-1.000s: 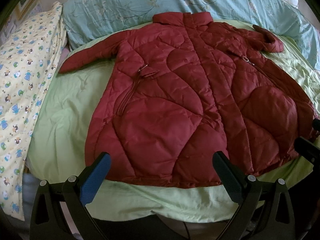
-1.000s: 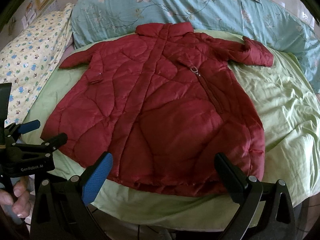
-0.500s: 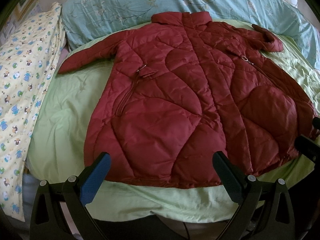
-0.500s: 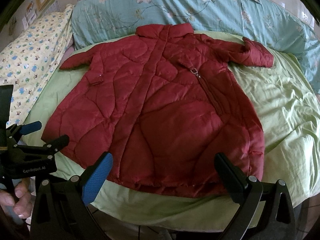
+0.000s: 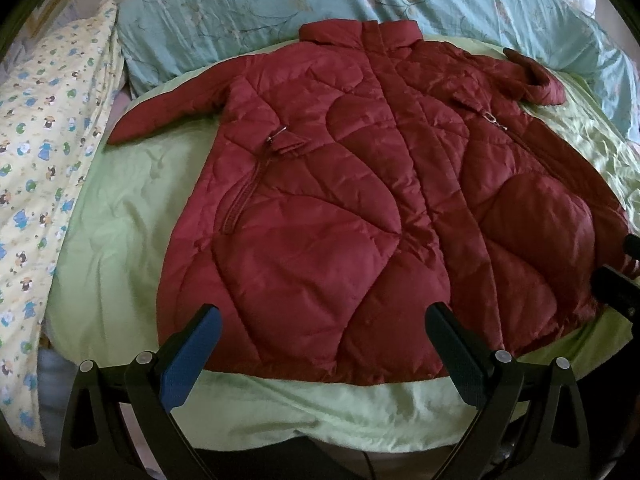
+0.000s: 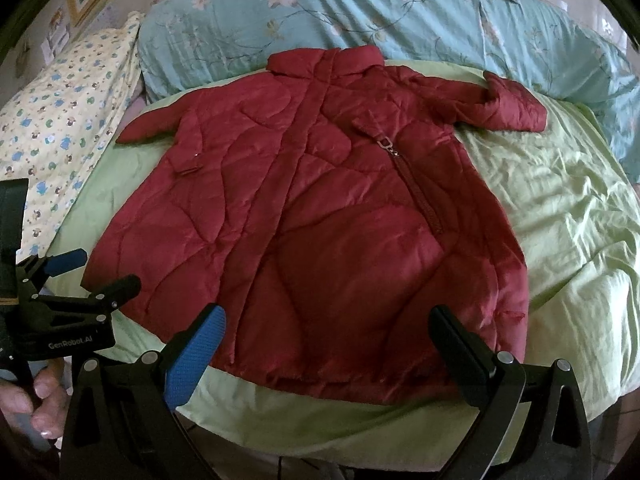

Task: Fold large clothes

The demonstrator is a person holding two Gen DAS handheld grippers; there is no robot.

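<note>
Coat spread flat mid-bed, collar toward pillows, hem at near edge. Left gripper and right gripper both spread wide, holding nothing. Likely puffy, light, slippery; best pinched at hem corners or sleeve cuffs.

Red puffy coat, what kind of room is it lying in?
Most likely a bedroom. The dark red quilted coat lies flat on a bed covered by a pale green sheet, with a light blue flowered quilt and a yellow cartoon-print pillow behind it.
</note>
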